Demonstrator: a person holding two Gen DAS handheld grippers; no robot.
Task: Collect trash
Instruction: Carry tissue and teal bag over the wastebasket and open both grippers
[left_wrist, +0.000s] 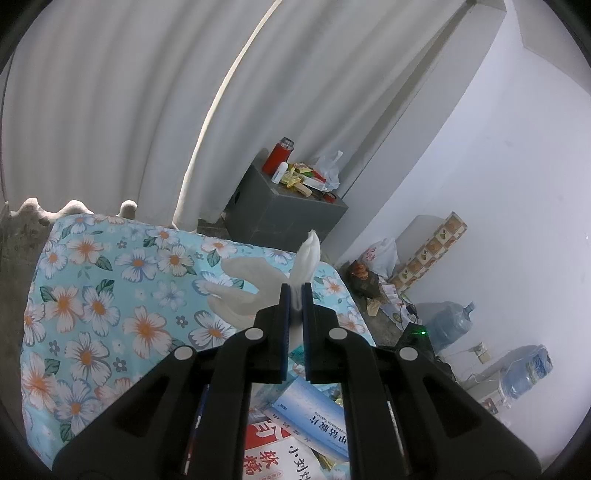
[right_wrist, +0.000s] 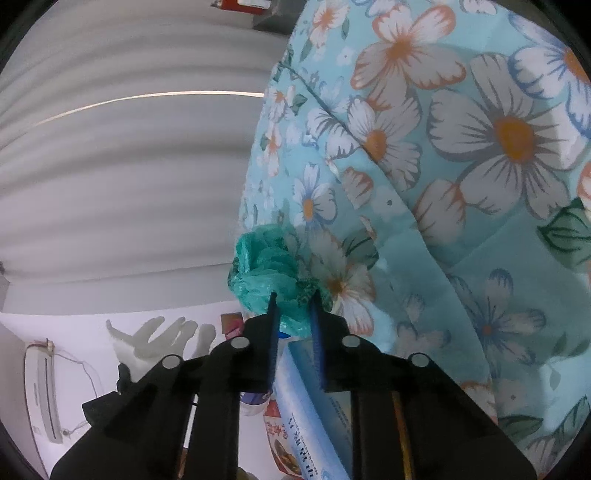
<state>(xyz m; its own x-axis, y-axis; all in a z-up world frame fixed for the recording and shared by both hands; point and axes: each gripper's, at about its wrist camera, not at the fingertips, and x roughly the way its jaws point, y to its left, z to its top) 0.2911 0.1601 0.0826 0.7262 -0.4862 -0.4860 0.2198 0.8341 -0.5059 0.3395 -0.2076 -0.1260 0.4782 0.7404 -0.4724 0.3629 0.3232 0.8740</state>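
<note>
White tissue (left_wrist: 306, 266): your left gripper (left_wrist: 295, 291) covers its lower part; only the top twist shows above the fingertips.
Teal plastic bag (right_wrist: 266, 266): its lower edge disappears behind your right gripper (right_wrist: 293, 299), so how far it hangs down is hidden.
Blue-white box (left_wrist: 314, 417): partly under the gripper body at lower centre, print only partly readable.
Red packet (left_wrist: 266, 454): cut off by the bottom edge.
Grey cabinet (left_wrist: 288, 210): the small packets on top are too small to identify.
Clear glove (right_wrist: 162, 339): lower left, its wrist end is hidden behind the gripper body.
</note>
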